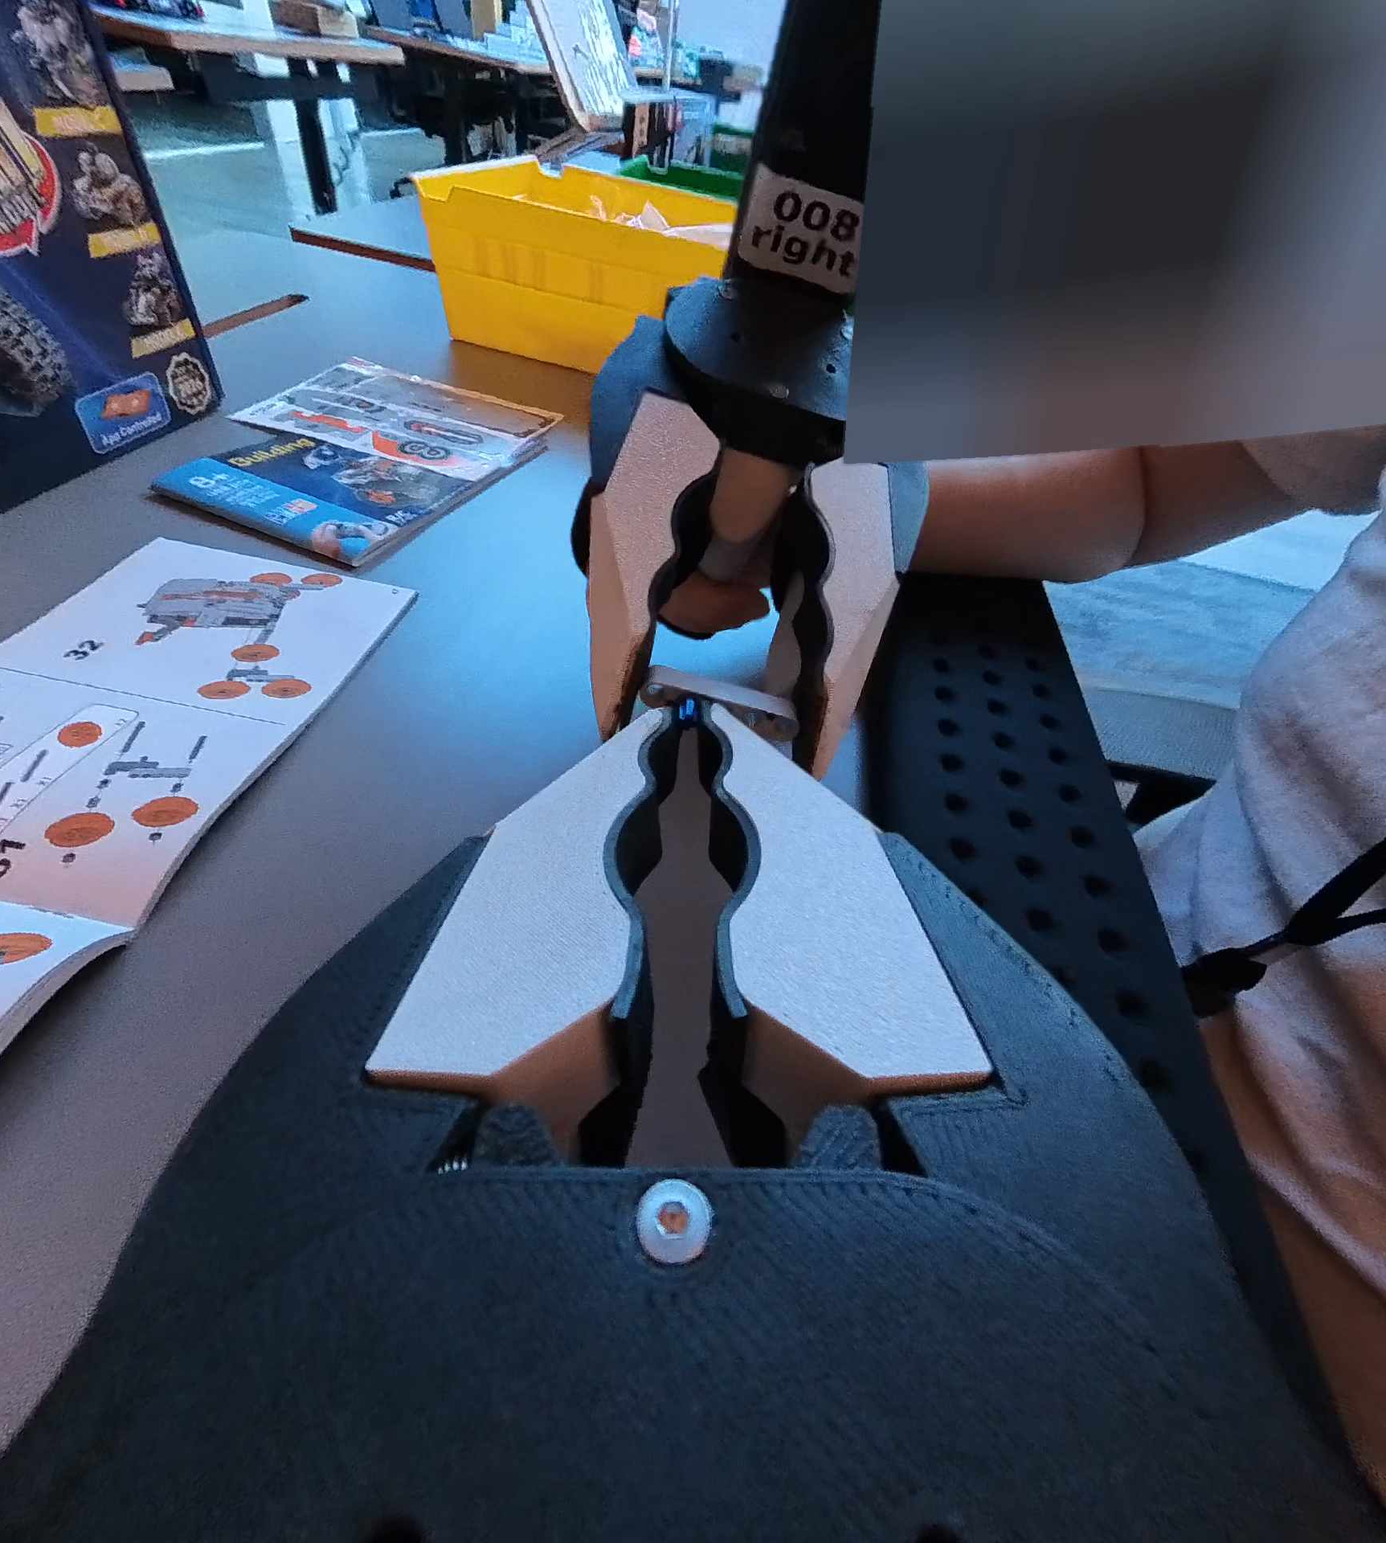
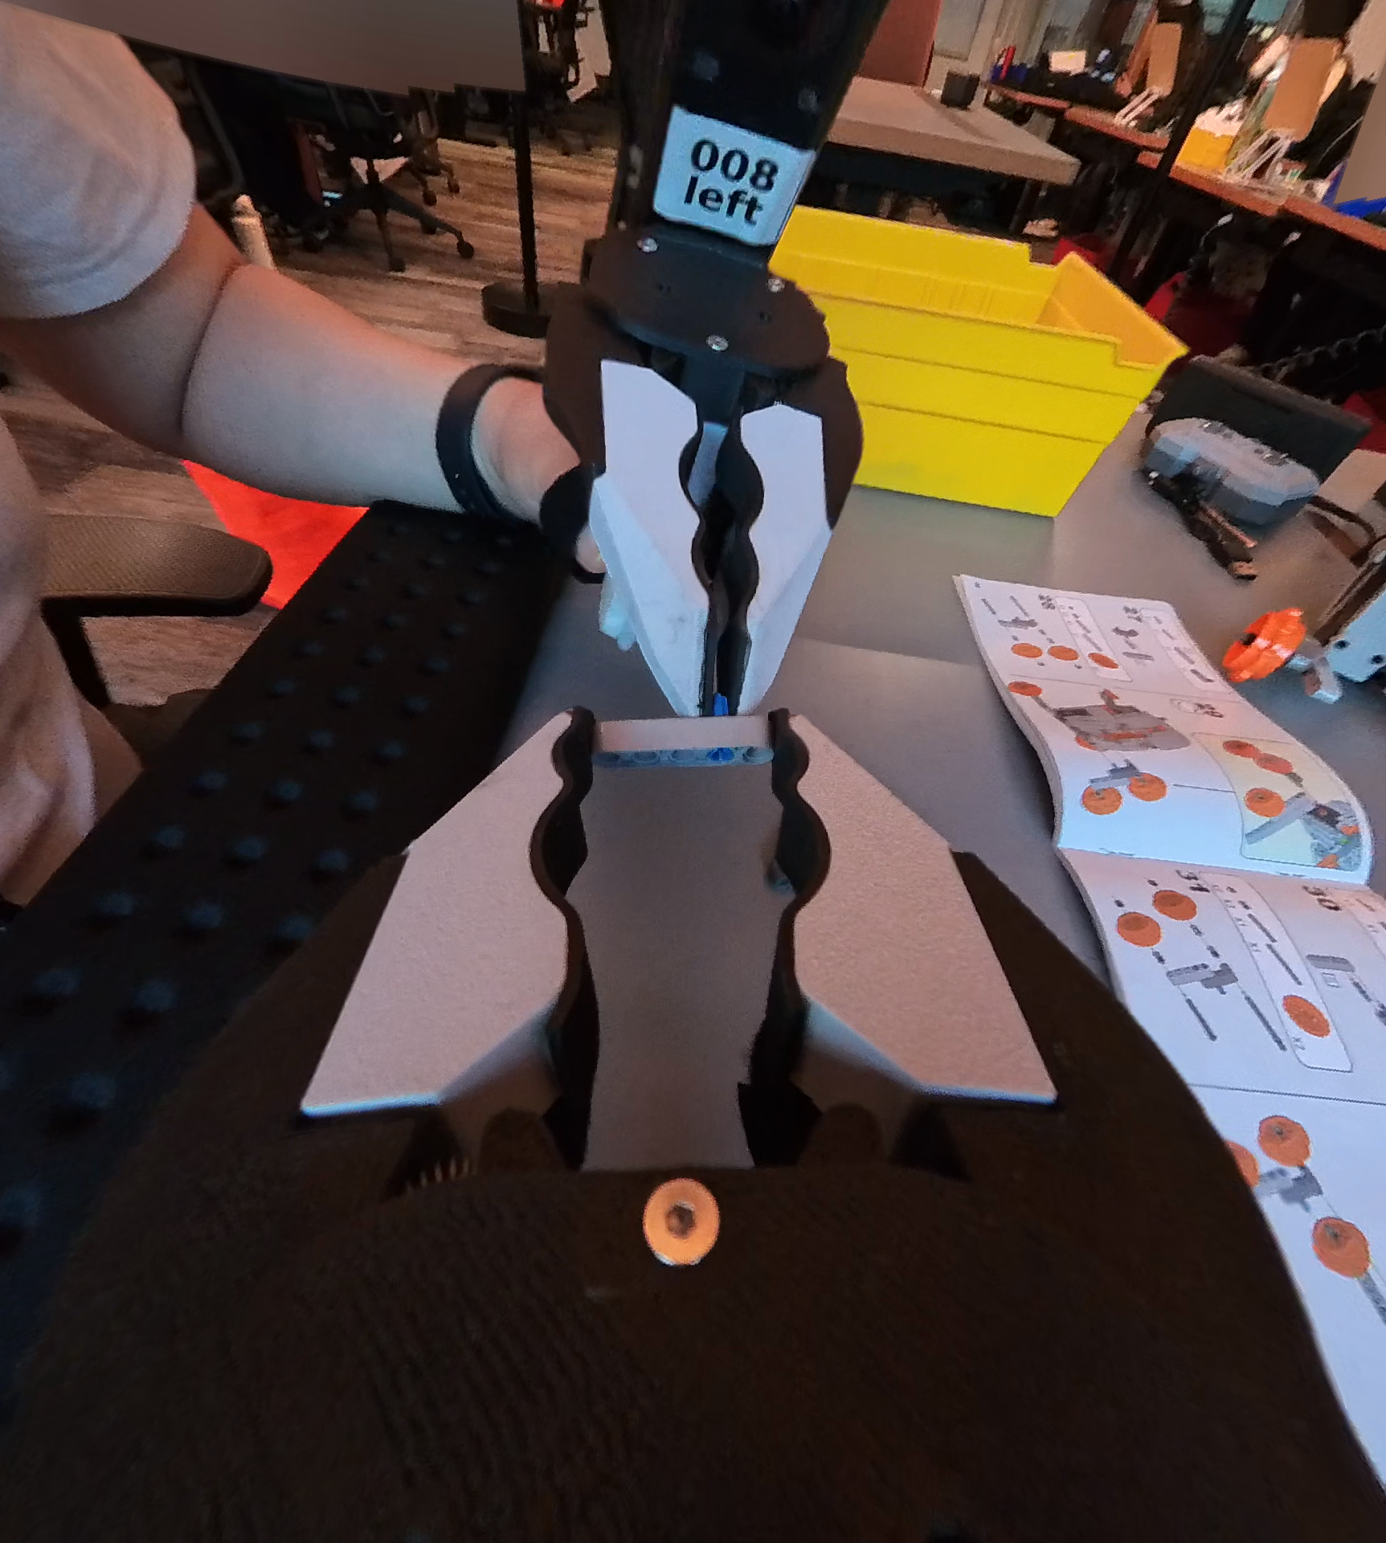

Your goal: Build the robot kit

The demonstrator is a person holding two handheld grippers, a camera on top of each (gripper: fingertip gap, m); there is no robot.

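While the right gripper (image 2: 682, 739) has its jaws spread only as wide as a grey holed beam (image 2: 681, 746) and clamps that beam end to end at its tips, the beam's long axis runs straight across, from 9 to 3 o'clock in the right wrist view. Directly beyond it, at 12 o'clock, the left gripper (image 2: 718, 705) points back toward the right one — its jaws are drawn nearly together on a small blue pin (image 2: 720, 703), pinched at the very tips. That pin lies lengthwise along the left gripper's fingers, so it stands square to the beam's long axis, and its free end is right at the beam's far face, a little toward 3 o'clock from the middle; whether it has entered a hole I cannot tell. Seen from the left wrist, the pin (image 1: 686, 712) sits at 12 o'clock just past the fingertips, touching the beam (image 1: 718, 695). Farther out on the grey table (image 2: 906, 568), an open instruction booklet (image 2: 1190, 801) lies at 3 o'clock and a yellow bin (image 2: 965, 392) at 1 o'clock.
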